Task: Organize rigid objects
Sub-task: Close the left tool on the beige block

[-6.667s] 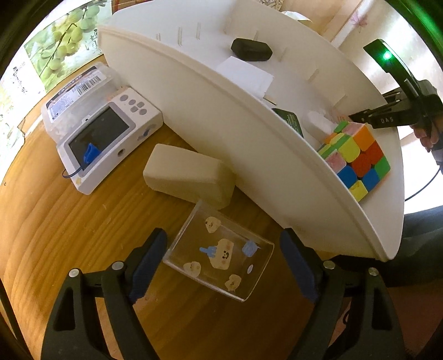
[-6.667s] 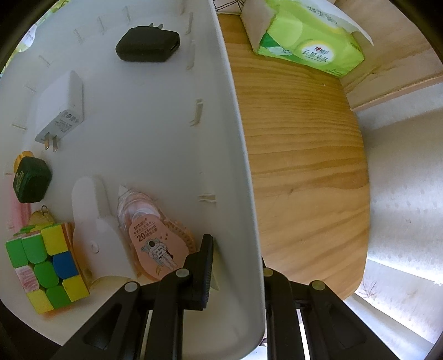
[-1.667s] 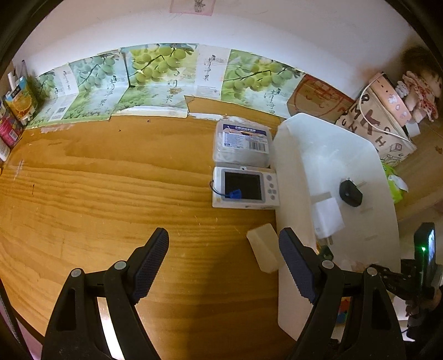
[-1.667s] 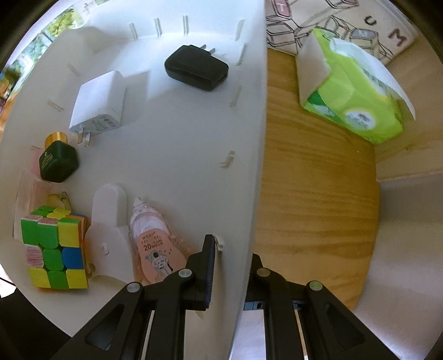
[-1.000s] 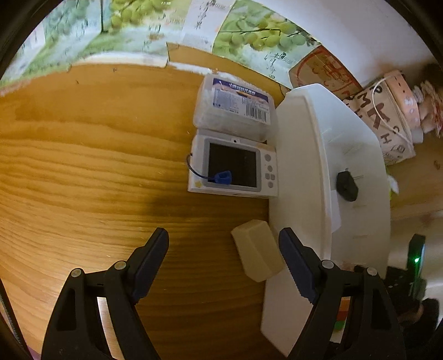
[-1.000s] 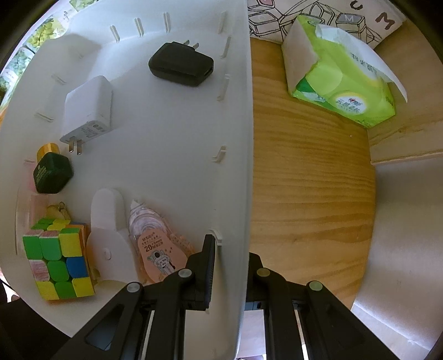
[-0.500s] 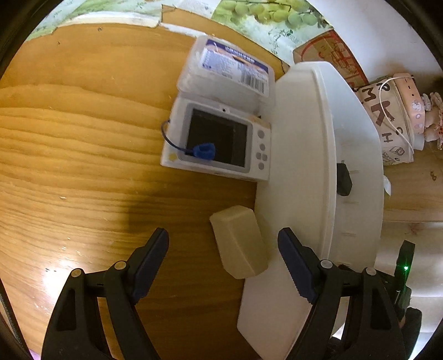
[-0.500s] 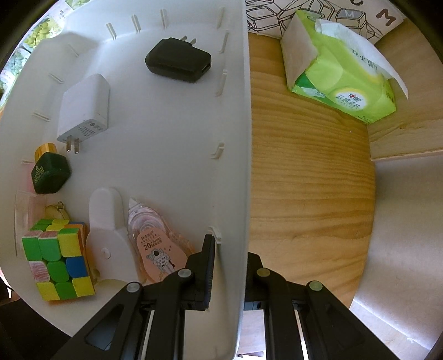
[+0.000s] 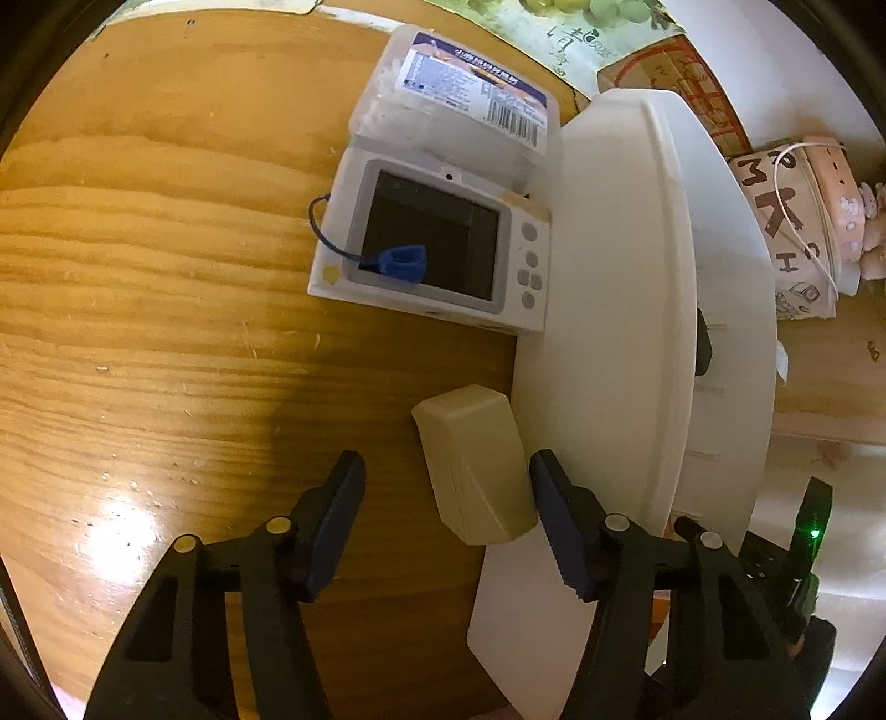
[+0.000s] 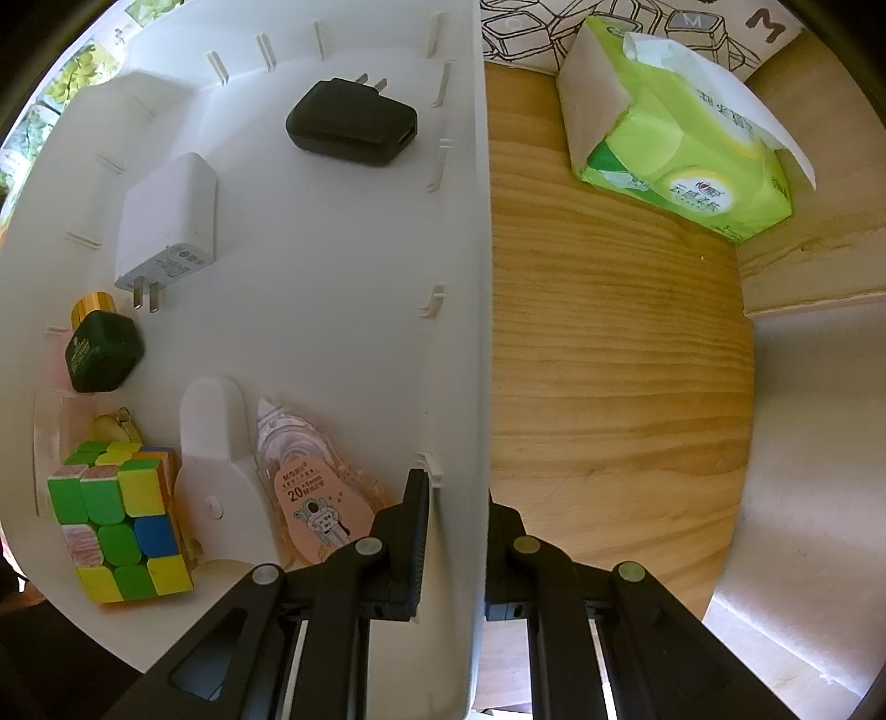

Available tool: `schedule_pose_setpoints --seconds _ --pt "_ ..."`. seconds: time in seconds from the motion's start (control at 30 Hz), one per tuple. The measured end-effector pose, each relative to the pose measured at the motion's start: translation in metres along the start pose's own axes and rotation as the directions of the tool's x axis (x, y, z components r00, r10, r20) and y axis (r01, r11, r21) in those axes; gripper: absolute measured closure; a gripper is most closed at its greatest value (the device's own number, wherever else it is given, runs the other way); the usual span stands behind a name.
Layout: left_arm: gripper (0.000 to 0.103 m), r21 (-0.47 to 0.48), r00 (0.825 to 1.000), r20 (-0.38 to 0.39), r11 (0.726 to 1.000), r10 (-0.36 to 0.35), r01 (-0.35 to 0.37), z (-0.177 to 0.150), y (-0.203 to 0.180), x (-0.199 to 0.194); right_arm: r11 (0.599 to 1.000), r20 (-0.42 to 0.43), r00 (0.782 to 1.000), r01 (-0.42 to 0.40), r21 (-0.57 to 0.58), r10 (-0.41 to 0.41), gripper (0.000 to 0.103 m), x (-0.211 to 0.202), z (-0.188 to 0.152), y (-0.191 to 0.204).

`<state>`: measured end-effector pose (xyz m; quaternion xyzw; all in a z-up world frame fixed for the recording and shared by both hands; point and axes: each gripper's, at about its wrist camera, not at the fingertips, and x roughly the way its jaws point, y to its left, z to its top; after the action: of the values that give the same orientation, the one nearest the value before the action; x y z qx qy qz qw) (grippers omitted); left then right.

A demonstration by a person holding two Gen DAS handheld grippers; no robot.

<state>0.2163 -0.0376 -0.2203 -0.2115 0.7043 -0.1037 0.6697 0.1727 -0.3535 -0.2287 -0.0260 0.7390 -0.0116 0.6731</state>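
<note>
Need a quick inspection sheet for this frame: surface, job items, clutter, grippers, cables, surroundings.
Surface: wooden table, scuffed, with glare.
Job's things: beige block on the table beside the white bin; bin holds black charger, white charger, puzzle cube, correction tape, dark green bottle.
Clutter: screen device, labelled plastic box, tissue pack.
Grippers: left gripper open, jaws just closing around the block; right gripper shut on the bin wall.
Cables: blue tether on the device.
Surroundings: grape-print cartons.
</note>
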Motion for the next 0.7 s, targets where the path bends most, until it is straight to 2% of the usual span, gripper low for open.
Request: schedule_pose_setpoints --seconds 0.1,0.2,0.23,0.7 --pt "0.046 -0.002 1.000 -0.002 1.000 -0.023 0.023 0.000 0.001 -0.002 1.000 -0.003 1.000 0.003 -0.003 -0.003 0.089 0.000 0.000 0.001" --pt "0.061 -0.009 0.998 -0.009 0.998 -0.065 0.065 -0.001 0.002 -0.002 1.000 -0.011 1.000 0.017 -0.007 -0.017 0.089 0.002 0.000 0.001" --pt "0.063 -0.014 0.997 -0.015 0.997 -0.074 0.073 -0.001 0.002 -0.001 1.000 -0.011 1.000 0.017 -0.005 -0.017 0.089 0.002 0.000 0.002" --pt "0.072 -0.018 0.994 -0.034 0.994 -0.105 0.104 0.003 0.013 -0.002 1.000 -0.010 1.000 0.024 -0.003 -0.025 0.089 0.002 -0.001 0.007"
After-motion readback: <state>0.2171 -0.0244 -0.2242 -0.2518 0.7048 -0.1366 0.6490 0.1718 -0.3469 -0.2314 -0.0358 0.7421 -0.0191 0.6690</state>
